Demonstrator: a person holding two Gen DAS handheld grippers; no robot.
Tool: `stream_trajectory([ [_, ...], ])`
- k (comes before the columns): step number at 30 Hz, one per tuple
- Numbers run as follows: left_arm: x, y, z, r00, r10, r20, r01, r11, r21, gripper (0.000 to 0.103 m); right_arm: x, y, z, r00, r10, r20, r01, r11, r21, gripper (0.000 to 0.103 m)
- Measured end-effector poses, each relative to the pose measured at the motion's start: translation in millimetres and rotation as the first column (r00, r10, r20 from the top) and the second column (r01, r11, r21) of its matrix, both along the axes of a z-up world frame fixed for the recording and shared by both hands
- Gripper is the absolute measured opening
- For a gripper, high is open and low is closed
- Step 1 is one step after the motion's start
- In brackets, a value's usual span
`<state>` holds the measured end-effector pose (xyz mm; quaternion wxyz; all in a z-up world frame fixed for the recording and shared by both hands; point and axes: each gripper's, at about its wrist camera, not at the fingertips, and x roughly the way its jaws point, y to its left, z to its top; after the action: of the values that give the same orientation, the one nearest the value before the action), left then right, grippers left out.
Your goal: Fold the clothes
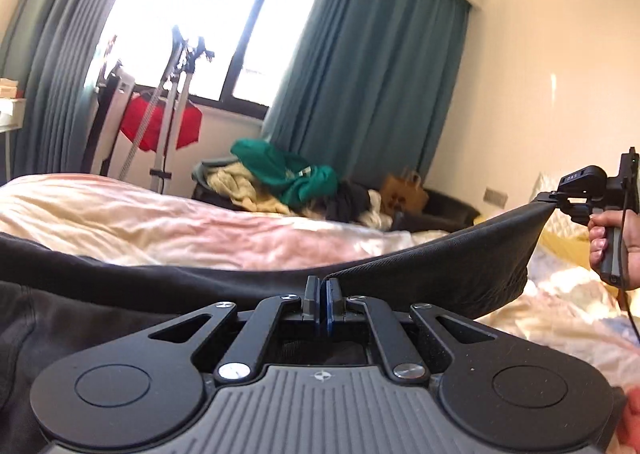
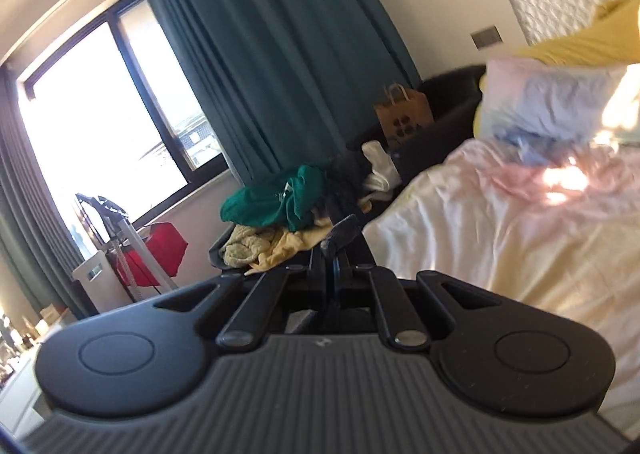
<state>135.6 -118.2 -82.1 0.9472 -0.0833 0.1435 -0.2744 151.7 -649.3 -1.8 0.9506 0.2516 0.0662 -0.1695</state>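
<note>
Garment (image 1: 460,270) edge stretched taut between both clamped tongs above bed (image 1: 200,222).

My landmark is the window (image 1: 200,10): dark-framed, daylight blown out white, teal curtains (image 1: 368,66) hanging on both sides of it against cream walls (image 1: 560,54). Below its sill I note a metal stand (image 1: 168,106) with a red cloth (image 1: 160,126) behind it. Right of the window, past the curtain, a brown paper bag (image 2: 404,114) sits on a dark seat, and the bed (image 2: 500,222) spreads nearest me, sun-patched.
</note>
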Motion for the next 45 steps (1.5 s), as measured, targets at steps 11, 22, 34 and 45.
stream_trajectory([
  [11, -0.8, 1.5, -12.8, 0.999, -0.026, -0.023, 0.029, 0.994, 0.102, 0.004, -20.7, 9.0, -24.1, 0.995, -0.061, -0.080, 0.058, 0.998, -0.037, 0.007],
  [22, 58.1, -40.6, 5.8, 1.000, -0.019, -0.007, 0.021, 0.974, 0.224, 0.004, 86.7, -27.1, -54.6, 0.965, -0.103, -0.241, 0.125, 0.989, 0.079, 0.007],
  [34, 60.5, -55.1, -61.5, 0.998, -0.007, -0.064, 0.031, 0.920, 0.390, 0.008, 32.7, -57.2, -131.3, 0.971, -0.026, -0.238, 0.080, 0.973, 0.219, 0.071],
  [45, 21.5, -44.8, -45.9, 1.000, -0.009, 0.011, 0.003, 0.886, 0.464, 0.060, 76.9, 12.3, -162.4, 0.832, 0.130, -0.539, -0.009, 0.975, 0.222, 0.070],
])
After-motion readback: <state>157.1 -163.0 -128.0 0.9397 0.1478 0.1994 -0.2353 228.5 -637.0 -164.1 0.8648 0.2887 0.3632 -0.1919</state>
